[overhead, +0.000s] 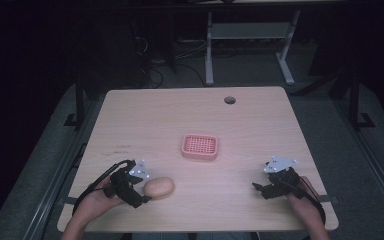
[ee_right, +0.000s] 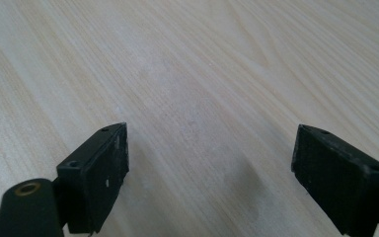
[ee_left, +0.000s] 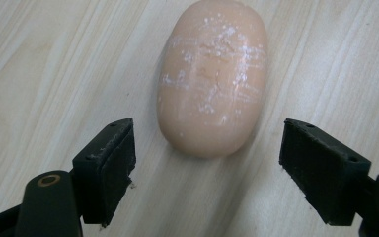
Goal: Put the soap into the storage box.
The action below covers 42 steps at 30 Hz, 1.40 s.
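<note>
A pale wood-grain laminate counter (overhead: pixel 260 125) is carrying everything. Near its middle a pink perforated plastic soap dish (overhead: pixel 199 146) is lying. Toward the near left corner, a smooth peach-coloured oval bar of soap (ee_left: pixel 212 79), streaked with white residue, is being approached by the left tongs (ee_left: pixel 207 163), spread wide just short of its end. It is judged light, rigid and slippery; its narrow flanks are best gripped at mid-length. The right tongs (ee_right: pixel 209 173) are being held released over bare counter near the right edge.
</note>
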{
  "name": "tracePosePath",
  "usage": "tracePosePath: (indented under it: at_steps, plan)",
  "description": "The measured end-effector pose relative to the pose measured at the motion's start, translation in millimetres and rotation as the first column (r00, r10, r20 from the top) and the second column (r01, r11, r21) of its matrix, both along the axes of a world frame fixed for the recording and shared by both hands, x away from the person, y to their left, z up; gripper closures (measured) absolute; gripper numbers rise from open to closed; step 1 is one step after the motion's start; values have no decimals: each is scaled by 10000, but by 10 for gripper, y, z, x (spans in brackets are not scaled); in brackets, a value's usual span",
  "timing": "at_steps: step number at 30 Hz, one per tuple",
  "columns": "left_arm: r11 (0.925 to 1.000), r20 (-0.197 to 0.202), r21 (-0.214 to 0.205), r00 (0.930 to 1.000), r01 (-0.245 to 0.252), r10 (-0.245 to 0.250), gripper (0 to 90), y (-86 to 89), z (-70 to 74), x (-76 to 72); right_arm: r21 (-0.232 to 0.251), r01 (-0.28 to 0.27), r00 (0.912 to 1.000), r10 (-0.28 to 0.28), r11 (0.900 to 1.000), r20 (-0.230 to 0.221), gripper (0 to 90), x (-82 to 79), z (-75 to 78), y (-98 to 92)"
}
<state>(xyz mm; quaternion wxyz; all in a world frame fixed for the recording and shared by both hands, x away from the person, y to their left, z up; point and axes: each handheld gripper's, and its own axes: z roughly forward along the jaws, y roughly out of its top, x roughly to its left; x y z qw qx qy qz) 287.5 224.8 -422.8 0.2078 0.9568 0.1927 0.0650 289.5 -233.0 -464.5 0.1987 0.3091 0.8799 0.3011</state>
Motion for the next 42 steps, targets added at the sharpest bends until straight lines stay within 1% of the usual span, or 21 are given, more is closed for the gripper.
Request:
tracePosePath:
  at_steps: [4,6,8,9,11,15,17,20,21,23,24,25,30,31,32,35,42]
  plan:
    - [9999,-36,-32,9999,111,-111,214,-58,-3,27,-27,-50,10000,50,10000,12,138,4,-2,2]
    - [9998,1,12,9998,215,-215,214,-105,1,49,-22,-57,10000,57,10000,5,138,3,-2,3]
    - [9996,1,41,9996,273,-273,214,-115,4,57,-13,-54,10000,54,10000,11,138,2,-2,4]
    - [9997,-29,17,9997,237,-237,214,-127,3,58,-4,-51,10000,51,10000,9,138,2,-1,3]
    - [9995,-51,77,9995,320,-320,214,-147,2,71,13,-40,10000,40,10000,18,138,1,0,1]
    - [9995,-98,51,9994,325,-324,214,-186,-19,83,4,-59,10000,59,10000,18,138,0,1,2]
    - [9991,-121,90,9991,404,-403,214,-203,-26,96,2,-65,10000,65,10000,19,138,0,1,2]
    - [9991,-216,93,9990,402,-400,216,-230,-37,112,20,-56,10000,56,10000,23,138,0,2,1]
    - [9988,-181,132,9988,466,-464,216,-237,-38,123,23,-55,10000,55,10000,25,138,0,2,1]
    - [9990,-193,58,9989,432,-431,217,-256,-50,131,16,-60,10000,60,10000,19,138,0,2,2]
    - [9985,-231,154,9984,521,-517,216,-263,-45,143,9,-61,10000,61,10000,17,138,0,2,2]
    - [9987,-244,94,9985,491,-489,217,-274,-55,146,6,-60,10000,60,10000,18,138,0,2,2]
    - [9982,-339,181,9978,580,-573,217,-316,-81,183,21,-69,10000,69,10000,38,138,2,3,1]
    - [9982,-374,155,9976,580,-574,218,-324,-90,187,26,-62,10000,62,10000,32,138,1,3,1]
    - [9978,-442,220,9971,625,-614,217,-332,-96,192,27,-65,10000,65,10000,39,138,1,3,1]
    - [9975,-510,295,9967,644,-629,221,-355,-117,202,25,-81,10000,81,10000,26,138,1,3,3]
    - [9977,-730,310,9957,598,-574,232,-376,-160,243,33,-99,9999,99,9999,39,138,3,5,2]
